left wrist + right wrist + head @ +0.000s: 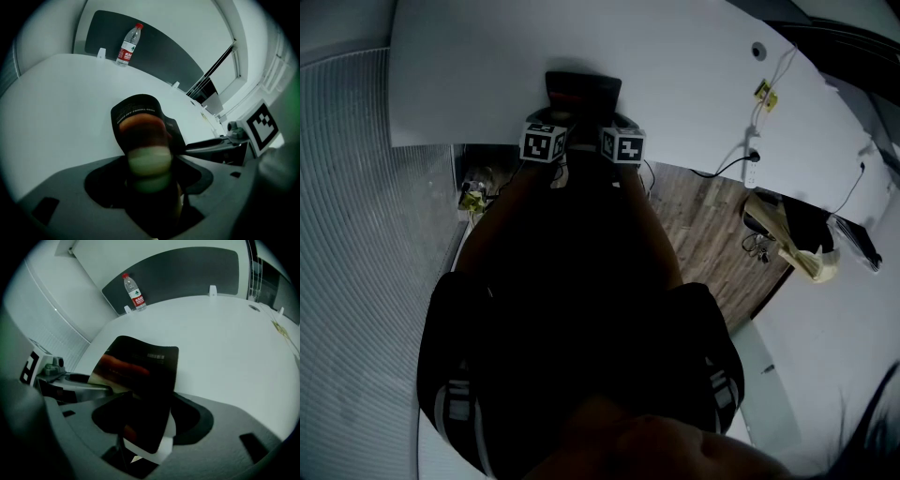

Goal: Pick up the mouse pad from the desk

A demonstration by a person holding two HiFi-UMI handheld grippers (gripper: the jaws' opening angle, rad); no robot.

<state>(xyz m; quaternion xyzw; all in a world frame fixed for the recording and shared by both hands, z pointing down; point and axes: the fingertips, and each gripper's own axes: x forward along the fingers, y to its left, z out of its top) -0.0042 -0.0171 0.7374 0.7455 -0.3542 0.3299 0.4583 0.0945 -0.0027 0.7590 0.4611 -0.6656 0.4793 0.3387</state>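
Both left gripper (560,120) and right gripper (607,122) tight on thin glossy mouse pad (581,89).

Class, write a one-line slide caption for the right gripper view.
Right tool clamps a dark mouse pad at the white desk; a bottle stands by the rear partition.

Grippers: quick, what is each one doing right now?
Left gripper: closed on the mouse pad.
Right gripper: closed on the same mouse pad.
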